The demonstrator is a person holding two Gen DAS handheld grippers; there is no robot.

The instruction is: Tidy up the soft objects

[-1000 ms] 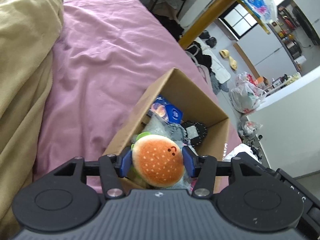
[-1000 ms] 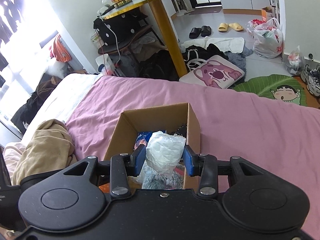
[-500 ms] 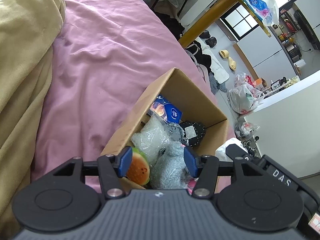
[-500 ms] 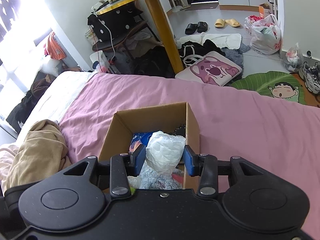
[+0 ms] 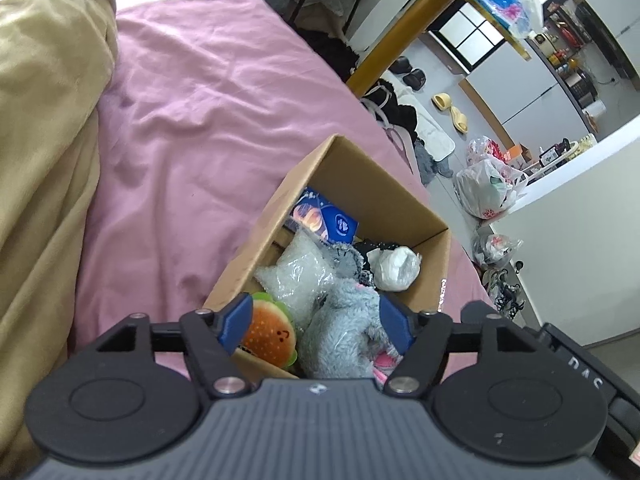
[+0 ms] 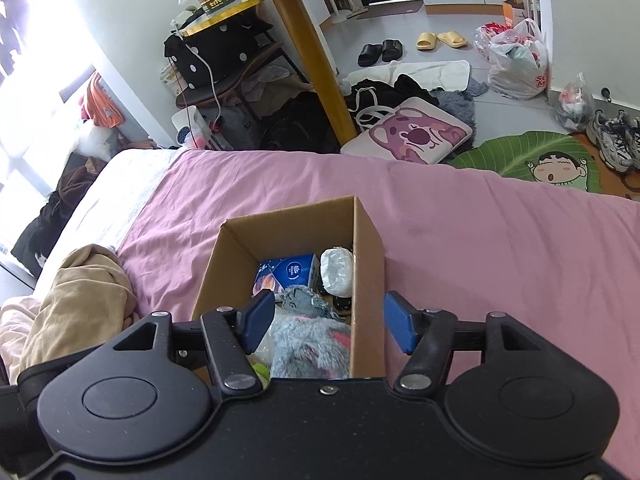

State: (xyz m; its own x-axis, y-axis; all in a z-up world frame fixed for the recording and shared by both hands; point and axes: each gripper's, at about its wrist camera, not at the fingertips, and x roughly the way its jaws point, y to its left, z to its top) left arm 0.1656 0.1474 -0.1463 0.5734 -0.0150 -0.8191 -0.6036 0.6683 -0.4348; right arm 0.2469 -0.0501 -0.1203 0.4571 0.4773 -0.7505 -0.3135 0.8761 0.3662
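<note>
Lived-in home bedroom, studio style. Bed [image 6: 460, 220] with pink sheet, tan blanket [image 6: 80, 292] bunched at one end. Cluttered tiled floor: black slides [image 6: 380, 51], yellow slippers [image 6: 441, 39], sneakers [image 6: 614, 138], cartoon rug [image 6: 536, 160], pink bear cushion [image 6: 412, 134], strewn clothes, full plastic bags [image 6: 516, 62]. Round yellow-legged table [image 6: 316, 60] loaded with snacks and bottles, polka-dot bag [image 6: 216, 56] on chair beside it. White fridge or cabinets [image 5: 532, 80] and shelf of bottles at far end.

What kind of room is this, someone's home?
Most likely a lived-in bedroom or studio flat: a bed with a pink sheet, slippers and clothes on the tiled floor, and a cardboard box of soft toys.
</note>
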